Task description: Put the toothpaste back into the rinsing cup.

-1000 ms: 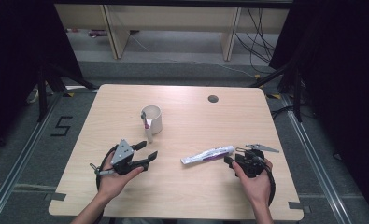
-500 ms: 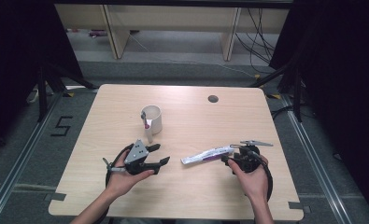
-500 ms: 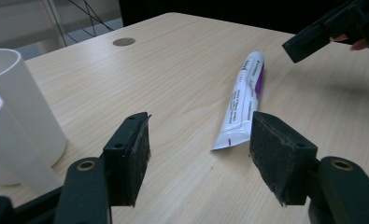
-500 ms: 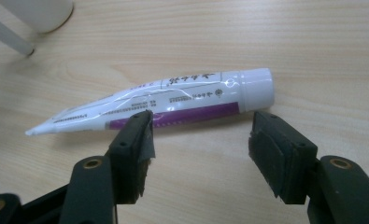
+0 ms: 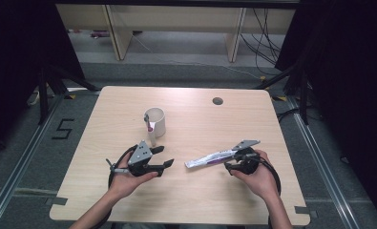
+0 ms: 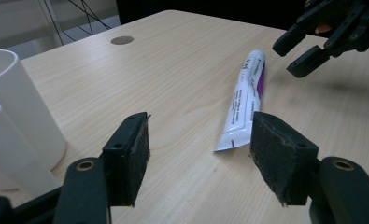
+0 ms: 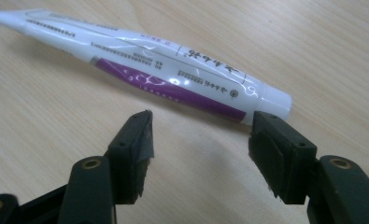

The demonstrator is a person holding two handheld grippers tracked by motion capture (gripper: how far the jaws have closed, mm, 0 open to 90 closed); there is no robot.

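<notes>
White cup (image 5: 156,121) stands upright left of centre on the worktop (image 5: 200,200); a toothbrush (image 5: 148,125) leans in it at the near rim. White-and-purple tube (image 5: 210,158) lies flat on the worktop between the two hands, cap end toward the right gripper (image 5: 235,162). Right gripper: jaws have just been opening, now wide, cap just beyond the tips, nothing between the pads. Left gripper (image 5: 163,156): jaws wide, empty, pointing at the tube's crimped end, near it but apart.
</notes>
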